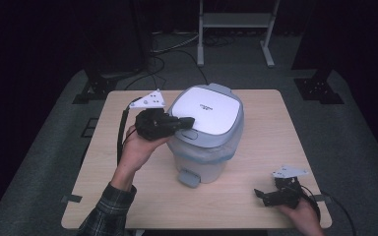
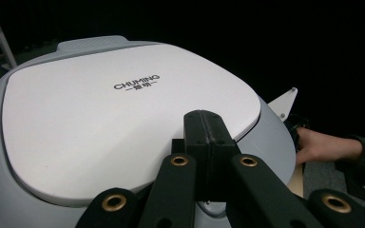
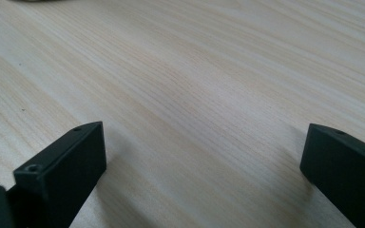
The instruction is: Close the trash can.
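A pale grey pedal bin (image 1: 204,147) with a white lid (image 1: 206,109) stands in the middle of the wooden table (image 1: 266,142). The lid (image 2: 100,118) is down and carries dark lettering. My left gripper (image 1: 189,120) is shut, its joined jaw tips (image 2: 204,128) lying on the lid's front edge with nothing between them. My right gripper (image 1: 260,194) rests low by the table's front right corner. In the right gripper view it (image 3: 204,161) stands open, and bare wood shows between the jaws.
The bin's foot pedal (image 1: 189,178) juts toward the front edge, and a liner bag shows under the rim. A metal frame (image 1: 236,29) and dark stands sit on the floor beyond the table. The other hand (image 2: 323,145) appears past the bin.
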Motion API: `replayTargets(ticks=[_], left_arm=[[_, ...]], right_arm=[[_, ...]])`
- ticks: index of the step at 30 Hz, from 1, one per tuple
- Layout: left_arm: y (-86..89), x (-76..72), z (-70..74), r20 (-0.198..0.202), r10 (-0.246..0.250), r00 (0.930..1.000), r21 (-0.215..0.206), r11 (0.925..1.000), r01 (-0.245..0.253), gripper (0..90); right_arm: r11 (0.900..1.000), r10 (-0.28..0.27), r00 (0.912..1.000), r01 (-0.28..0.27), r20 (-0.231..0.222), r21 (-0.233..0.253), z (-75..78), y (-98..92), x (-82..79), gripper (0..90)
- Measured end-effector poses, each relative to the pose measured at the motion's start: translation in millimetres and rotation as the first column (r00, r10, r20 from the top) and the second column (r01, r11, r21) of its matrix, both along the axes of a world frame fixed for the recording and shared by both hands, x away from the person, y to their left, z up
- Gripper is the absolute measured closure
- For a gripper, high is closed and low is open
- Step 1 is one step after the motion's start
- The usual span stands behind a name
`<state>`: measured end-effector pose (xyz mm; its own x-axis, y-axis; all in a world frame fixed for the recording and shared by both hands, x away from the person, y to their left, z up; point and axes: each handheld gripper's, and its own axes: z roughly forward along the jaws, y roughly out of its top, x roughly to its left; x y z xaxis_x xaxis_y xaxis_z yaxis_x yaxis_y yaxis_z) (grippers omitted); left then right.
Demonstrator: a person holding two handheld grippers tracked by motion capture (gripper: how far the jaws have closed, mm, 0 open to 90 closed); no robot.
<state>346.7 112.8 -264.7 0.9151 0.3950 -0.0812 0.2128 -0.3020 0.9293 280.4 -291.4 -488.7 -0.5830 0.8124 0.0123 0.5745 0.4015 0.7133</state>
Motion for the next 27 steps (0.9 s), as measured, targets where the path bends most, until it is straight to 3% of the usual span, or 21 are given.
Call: replayTargets(ticks=[4, 6, 11, 19, 27], left_arm=[[-1.1, 0.7, -3.2, -0.006, 0.002, 1.0000, 0.004, 1.0000, -0.002, 90.0], [1.4, 3.2, -6.2, -0.032, -0.014, 0.9994, -0.029, 0.9995, 0.013, 90.0], [1.2, 1.2, -4.4, -0.014, -0.013, 0.9998, -0.014, 0.9998, 0.012, 90.0], [4.4, -3.0, 0.1, 0.015, -0.001, 0.9999, -0.024, 0.9997, 0.002, 75.4], [18.1, -11.6, 4.4, 0.032, 0.024, 0.9992, -0.031, 0.9993, -0.023, 53.4]], right_arm=[[1.000, 0.000, 1.0000, 0.000, 0.000, 0.000, 0.0, 0.1, 0.0, 0.3], [1.000, -0.001, 1.0000, 0.001, 0.000, 0.000, 0.1, 0.2, 0.0, 0.4], [1.000, 0.000, 1.0000, 0.000, 0.000, -0.001, 0.1, 0.4, 0.0, 0.4], [1.000, 0.000, 1.0000, 0.000, 0.000, -0.001, 0.1, 0.4, 0.0, 0.4], [1.000, 0.000, 1.0000, 0.000, 0.000, 0.000, 0.1, 0.4, 0.0, 0.4]])
